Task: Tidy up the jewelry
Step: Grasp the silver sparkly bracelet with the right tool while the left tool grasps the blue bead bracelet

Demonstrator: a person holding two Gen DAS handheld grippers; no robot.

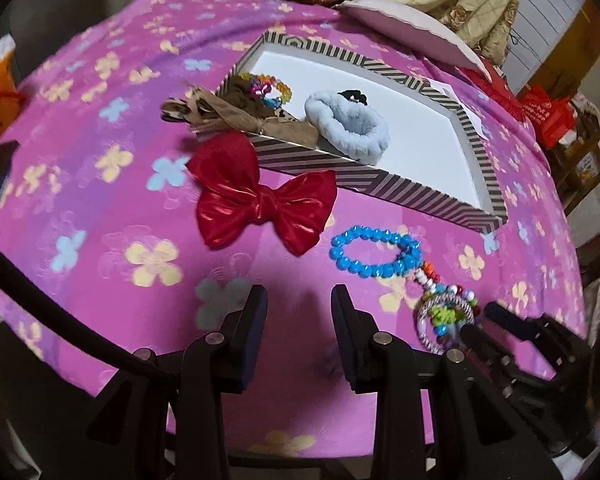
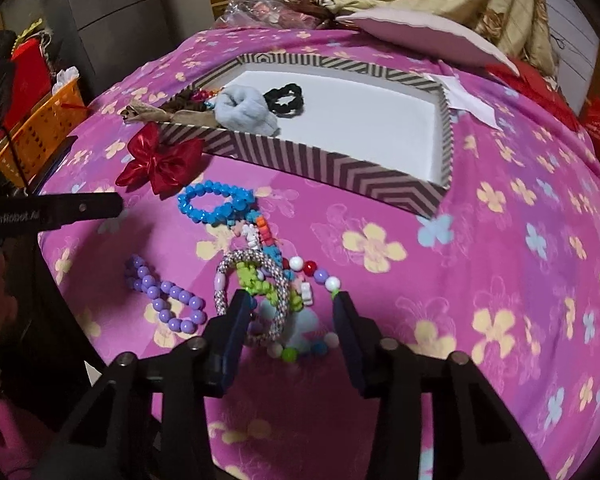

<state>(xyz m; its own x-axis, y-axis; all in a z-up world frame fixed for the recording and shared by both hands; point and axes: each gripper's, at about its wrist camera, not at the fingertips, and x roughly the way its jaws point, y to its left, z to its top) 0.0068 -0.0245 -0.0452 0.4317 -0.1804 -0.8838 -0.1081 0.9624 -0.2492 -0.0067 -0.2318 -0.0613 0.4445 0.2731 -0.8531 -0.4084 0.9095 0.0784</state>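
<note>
Across the pink flowered bedspread (image 2: pixel 500 184) lay everything that mattered, with the striped box (image 2: pixel 340 168) sitting well back on it, its white floor mostly bare apart from a pale blue scrunchie (image 2: pixel 244 114), a black hair tie (image 2: pixel 286 98) and a few bits crowded into the far left corner. Just outside the box's near wall sat the red bow (image 1: pixel 260 204) — soft, shiny fabric, easiest pinched at its knot, I'd say. Nearer still were the blue bead bracelet (image 2: pixel 216 204), a purple bead bracelet (image 2: pixel 164 292) and a tangle of small mixed-bead bracelets (image 2: pixel 268 280).

That tangle looked light but fiddly: hard round beads on slack cord, likely to roll or slip, and prone to drag neighbours along. I'd take one loop across its cord, not on a single bead.

The right gripper (image 2: pixel 288 308) stood directly over the tangle, jaws apart on either side of it and not yet pressing. The left gripper (image 1: pixel 300 300) hung open over bare cloth, holding nothing.
</note>
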